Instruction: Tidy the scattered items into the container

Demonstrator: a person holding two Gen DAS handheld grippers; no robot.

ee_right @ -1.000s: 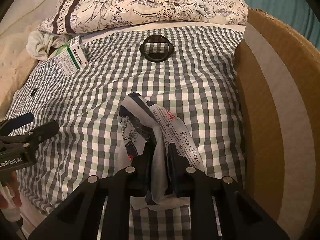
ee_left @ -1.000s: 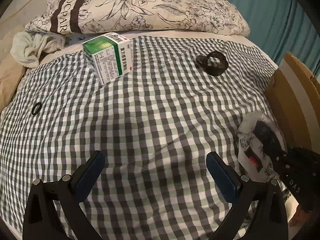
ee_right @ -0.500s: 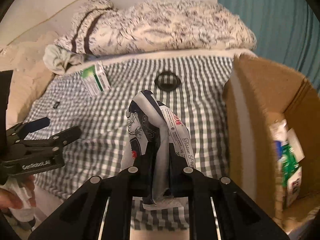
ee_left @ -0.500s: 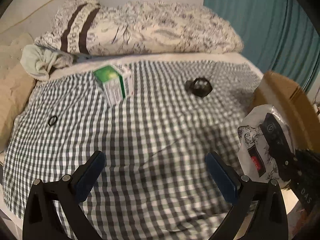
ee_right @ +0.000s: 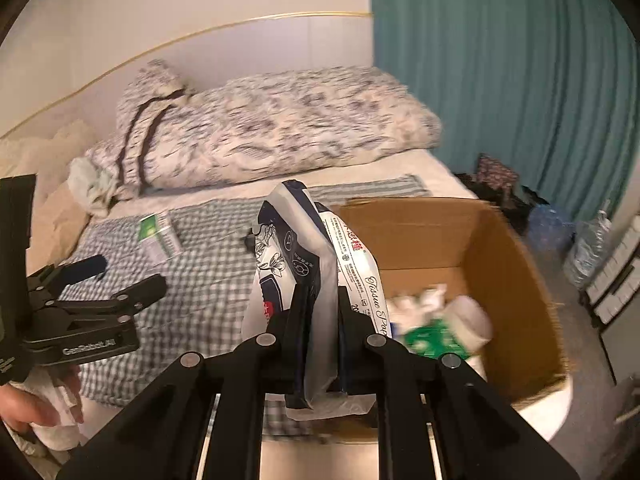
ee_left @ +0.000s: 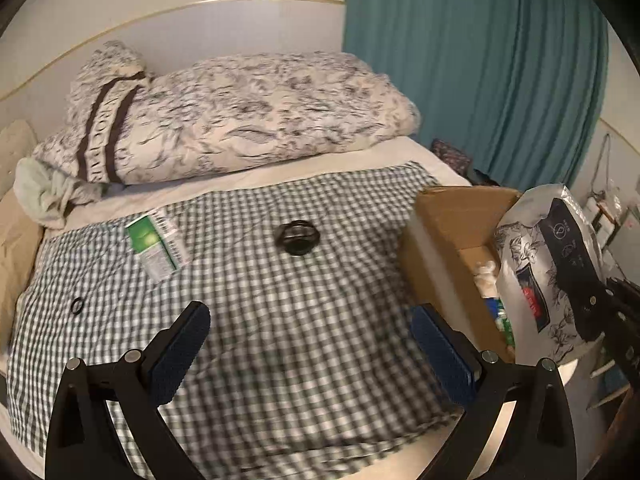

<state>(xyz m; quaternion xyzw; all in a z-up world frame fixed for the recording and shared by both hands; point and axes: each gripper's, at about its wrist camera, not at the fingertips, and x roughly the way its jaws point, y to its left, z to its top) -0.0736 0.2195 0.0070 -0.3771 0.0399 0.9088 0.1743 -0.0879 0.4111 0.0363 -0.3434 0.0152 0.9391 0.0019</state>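
My right gripper (ee_right: 320,300) is shut on a white and navy tissue pack (ee_right: 296,248), held upright in the air beside the open cardboard box (ee_right: 516,280). The pack also shows in the left wrist view (ee_left: 548,268), over the box (ee_left: 444,220). The box holds several items, among them a green packet (ee_right: 432,336). My left gripper (ee_left: 308,340) is open and empty above the checked blanket (ee_left: 280,320). On the blanket lie a green and white medicine box (ee_left: 158,246), a black round object (ee_left: 297,237) and a small black ring (ee_left: 77,306).
A floral duvet (ee_left: 240,120) and a pale green cloth (ee_left: 40,196) lie at the head of the bed. A teal curtain (ee_left: 480,72) hangs behind the box. Water bottles (ee_right: 588,244) stand on the floor at the right.
Both grippers have risen and pulled back from the bed. The right one has lifted the tissue pack off the blanket and carried it towards the box, whose inside now shows.
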